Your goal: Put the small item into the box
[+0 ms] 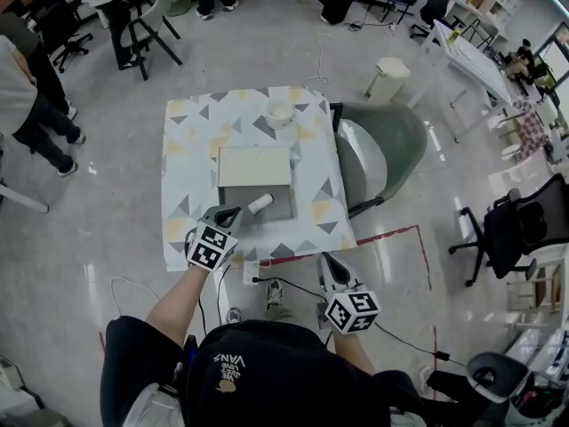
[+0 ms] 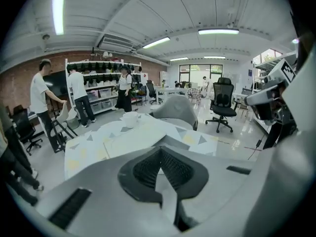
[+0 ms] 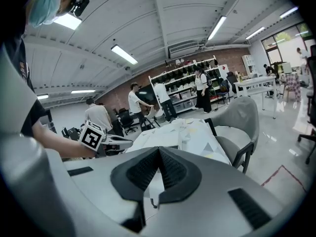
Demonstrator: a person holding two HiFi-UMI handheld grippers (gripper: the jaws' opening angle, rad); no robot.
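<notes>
A small white cylinder (image 1: 260, 205) lies in the front of the open grey box (image 1: 233, 195), whose cream lid (image 1: 255, 167) is folded back behind it. My left gripper (image 1: 238, 213) is at the box's front left corner with its tips just left of the cylinder; I cannot tell whether they touch it. In the left gripper view its jaws (image 2: 160, 149) are shut with nothing between them. My right gripper (image 1: 327, 261) hangs below the table's front edge, away from the box. Its jaws (image 3: 159, 149) are shut and empty.
The box sits on a table with a triangle-patterned cloth (image 1: 191, 149). A white cup (image 1: 280, 112) stands at the table's far edge. A grey chair (image 1: 382, 149) is to the right, with a white bin (image 1: 387, 78) behind it. People stand at the far left.
</notes>
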